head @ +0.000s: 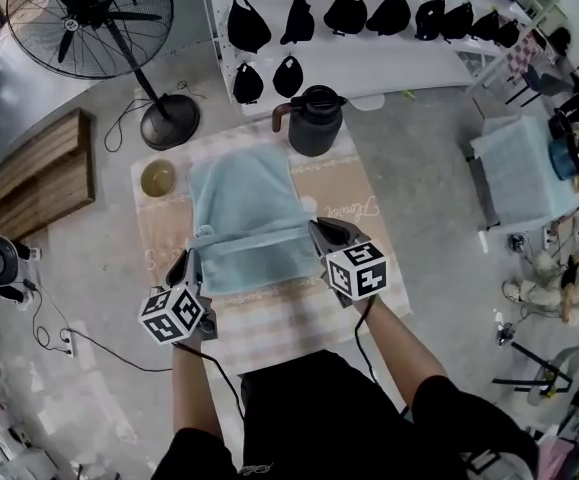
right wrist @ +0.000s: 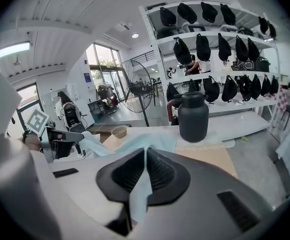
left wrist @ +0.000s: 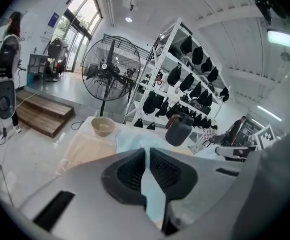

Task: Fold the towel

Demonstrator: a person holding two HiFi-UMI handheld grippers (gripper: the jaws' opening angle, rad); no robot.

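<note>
The left tool [head: 194, 259] and right tool [head: 319, 231] are each clamped on a near corner of the towel [head: 244, 213], whose far part lies on the worktop [head: 354, 208]. Beyond it stand a bowl [head: 158, 178] and a jug [head: 315, 123].

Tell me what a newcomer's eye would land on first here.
The pale blue towel lies mid-table, its near corners pinched by the left claw and the right claw, both shut on the cloth. Behind it stands a black jug, and a big floor fan fills the head view's upper left.
</note>
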